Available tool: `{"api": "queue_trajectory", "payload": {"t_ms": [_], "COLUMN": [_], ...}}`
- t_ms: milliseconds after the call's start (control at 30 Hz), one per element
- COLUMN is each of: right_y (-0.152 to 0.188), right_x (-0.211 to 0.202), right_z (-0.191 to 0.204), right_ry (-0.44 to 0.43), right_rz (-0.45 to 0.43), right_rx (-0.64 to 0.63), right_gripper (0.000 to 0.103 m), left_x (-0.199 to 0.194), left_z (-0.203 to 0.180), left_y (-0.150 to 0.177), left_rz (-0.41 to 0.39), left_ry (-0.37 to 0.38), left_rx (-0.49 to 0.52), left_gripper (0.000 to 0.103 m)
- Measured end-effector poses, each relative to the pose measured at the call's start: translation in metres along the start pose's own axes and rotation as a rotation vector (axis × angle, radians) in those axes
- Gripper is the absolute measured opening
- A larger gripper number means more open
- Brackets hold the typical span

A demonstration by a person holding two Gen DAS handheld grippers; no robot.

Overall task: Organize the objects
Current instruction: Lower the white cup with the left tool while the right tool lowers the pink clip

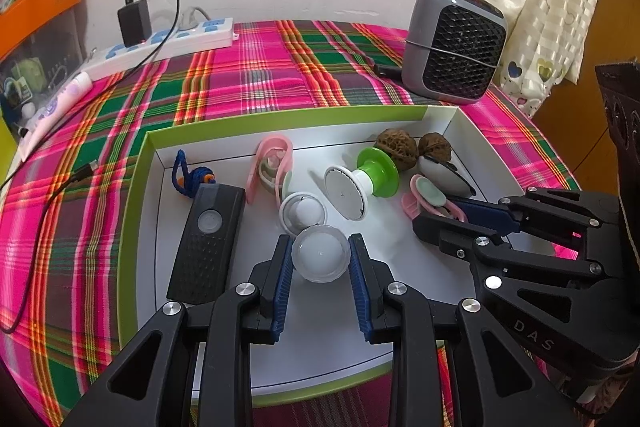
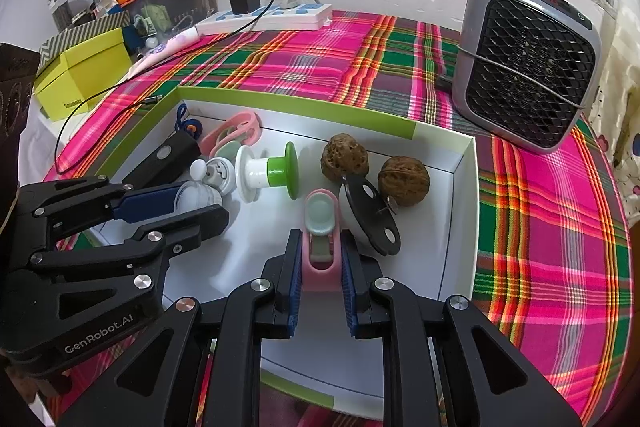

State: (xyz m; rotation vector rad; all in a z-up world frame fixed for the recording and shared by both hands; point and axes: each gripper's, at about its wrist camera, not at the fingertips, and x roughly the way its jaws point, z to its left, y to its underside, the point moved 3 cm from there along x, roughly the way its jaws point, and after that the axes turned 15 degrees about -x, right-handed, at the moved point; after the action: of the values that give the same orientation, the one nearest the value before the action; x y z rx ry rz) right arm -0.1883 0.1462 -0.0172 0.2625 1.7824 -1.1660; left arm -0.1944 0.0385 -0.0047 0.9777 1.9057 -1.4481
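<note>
1. Two hand-held grippers inside a shallow white tray [image 1: 444,125] with lime-green edging, set on a surface under a pink, green and orange plaid cloth [image 1: 260,75].
2. Left hand-held gripper [image 1: 320,247] clamped on a translucent round dome light [image 1: 319,254], blue pads pressing its two sides, low over the tray floor near the front edge.
3. Right hand-held gripper [image 2: 320,251] clenched on a pink clip with a pale green pad [image 2: 321,227], pads tight against both sides of the pink body, green pad end pointing away from the camera.
4. Just behind the dome light: a white ring holding a small white ball [image 1: 303,213]; beside it, a white and green spool-shaped piece [image 1: 360,183] lying on its side.
5. At the tray's left side: a black rectangular device with a round button [image 1: 208,239], lying flat; past its far end, a blue cord loop with an orange bit [image 1: 188,175].
6. Second pink clip [image 1: 272,167], lying toward the tray's back wall between the cord loop and the spool piece.
7. Far right corner of the tray: two brown walnuts [image 2: 374,169] side by side, a black and white rounded object with holes [image 2: 370,215] touching or just in front of them, right beside the clip held by the right hand-held gripper.
8. Outside the tray: grey fan heater [image 2: 528,63] upright on the cloth at the back right; white power strip with a black charger plugged in [image 2: 264,13] along the back wall; yellow-green box [image 2: 86,71] at the left edge.
</note>
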Motion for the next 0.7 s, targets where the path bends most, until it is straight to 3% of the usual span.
{"api": "queue_trajectory", "payload": {"t_ms": [567, 700], "right_y": [0.0024, 0.0019], "right_x": [-0.0017, -0.0029], "right_z": [0.0027, 0.0036], "right_ry": [0.002, -0.005], "right_rz": [0.000, -0.005], "right_rx": [-0.003, -0.010], "right_gripper": [0.021, 0.026], "left_x": [-0.0007, -0.0011], "left_z": [0.0032, 0.0046], "left_y": [-0.0008, -0.0005], "left_rz": [0.000, 0.000], "left_ry": [-0.007, -0.012], "left_rx": [-0.006, -0.010], "left_gripper": [0.038, 0.040]}}
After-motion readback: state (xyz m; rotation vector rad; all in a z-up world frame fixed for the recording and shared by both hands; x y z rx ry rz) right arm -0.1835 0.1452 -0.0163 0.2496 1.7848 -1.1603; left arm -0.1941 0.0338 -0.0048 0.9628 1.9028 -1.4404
